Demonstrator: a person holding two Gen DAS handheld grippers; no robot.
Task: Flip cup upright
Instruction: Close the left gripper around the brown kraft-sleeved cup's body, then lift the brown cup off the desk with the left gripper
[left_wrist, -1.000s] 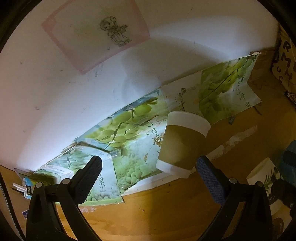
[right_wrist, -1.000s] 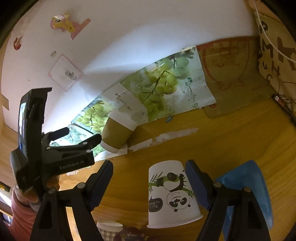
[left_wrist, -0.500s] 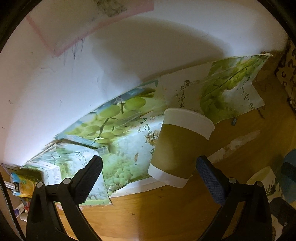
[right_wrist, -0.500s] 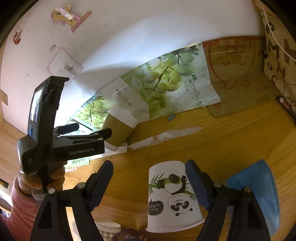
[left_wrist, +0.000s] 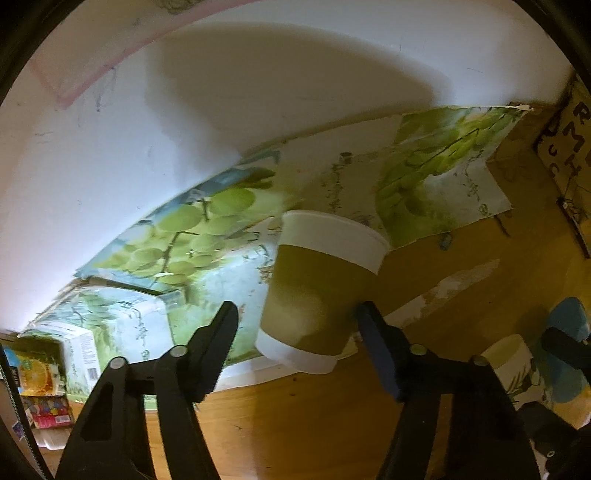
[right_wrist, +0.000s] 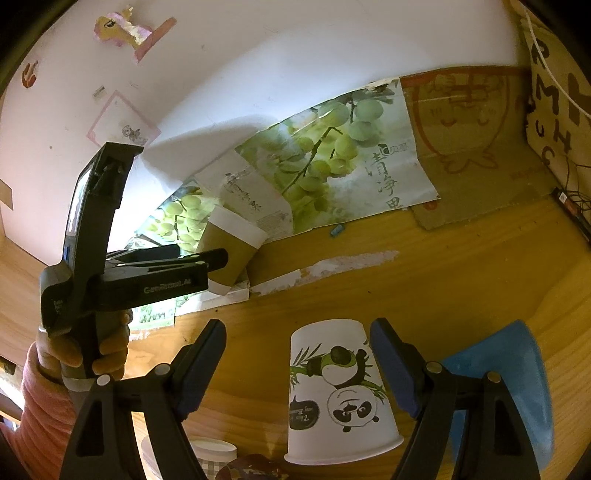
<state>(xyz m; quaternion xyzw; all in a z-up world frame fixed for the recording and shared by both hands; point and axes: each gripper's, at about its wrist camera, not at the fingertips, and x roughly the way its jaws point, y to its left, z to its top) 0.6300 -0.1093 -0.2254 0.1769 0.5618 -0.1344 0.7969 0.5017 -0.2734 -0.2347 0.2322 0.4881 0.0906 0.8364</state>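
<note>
Left tongs (left_wrist: 295, 325): spread, straddling the brown cup (left_wrist: 317, 295) at its lower body. The right-hand finger (left_wrist: 373, 343) appears to touch or nearly touch the cup wall; the left-hand finger stands apart from it. No pinch is established.

Right tongs (right_wrist: 299, 362): spread, one finger on each side of the panda cup (right_wrist: 340, 391), neither visibly touching it.

Location. Both cups stand on the wooden counter (right_wrist: 461, 288). The brown cup is near the back, just in front of the grape poster (right_wrist: 332, 166) leaning against the wall. The panda cup is nearer the front, beside a blue object (right_wrist: 517, 373).

Orientation. The panda cup stands mouth down: the rolled rim rests on the counter, the closed base faces up, and the printed panda is inverted. Its long axis is roughly vertical. The brown cup also has an upright long axis, wider end up; whether that end is open cannot be determined from either view.

Handling (assessment). Both are probably thin paper cups: very light, easily crushed, with a smooth tapered wall that may slip toward the narrow end under pressure. Recommended hold is mid-body, fingers on opposite sides of the wall, with light closing force only. Avoid pressing the rim, which deforms. The cup must clear the counter before rotation about a horizontal axis.
</note>
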